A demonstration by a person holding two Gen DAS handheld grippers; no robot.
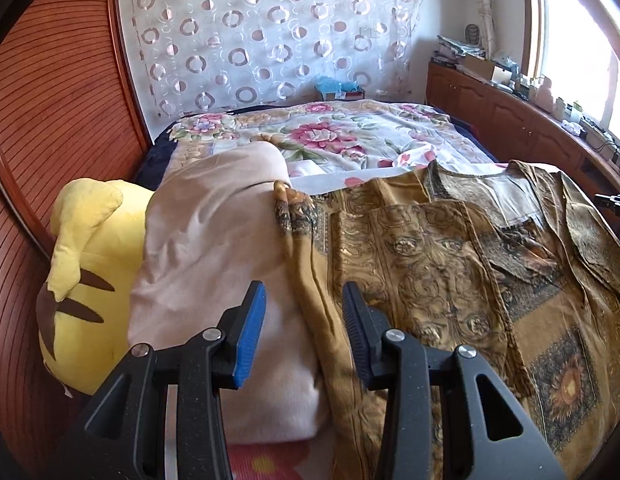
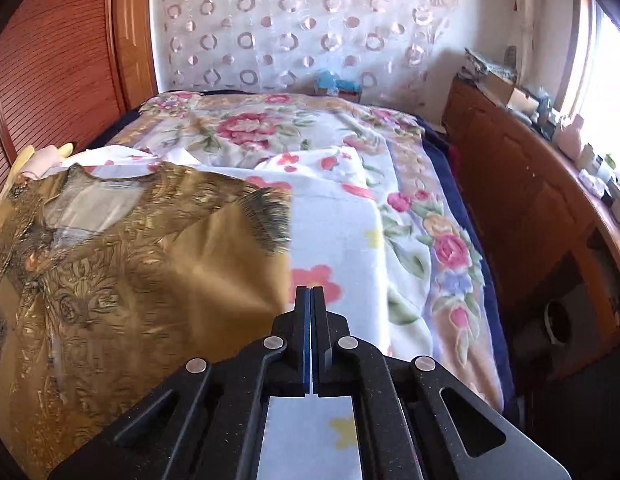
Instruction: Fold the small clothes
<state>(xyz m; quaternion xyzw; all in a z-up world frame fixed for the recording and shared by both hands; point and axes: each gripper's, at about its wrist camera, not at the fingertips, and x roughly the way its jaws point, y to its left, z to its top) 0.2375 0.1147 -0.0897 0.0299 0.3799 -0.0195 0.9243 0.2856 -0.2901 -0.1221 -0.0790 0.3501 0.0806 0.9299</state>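
Left gripper point(image 1: 304, 300) spread, empty, above gold patterned garment point(image 1: 450, 264); right gripper point(image 2: 310, 300) pressed together, garment at nine o'clock.

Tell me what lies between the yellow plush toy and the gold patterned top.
A pale pink folded blanket lies between the yellow plush toy and the gold patterned top, whose edge drapes against it. The left wrist view shows this.
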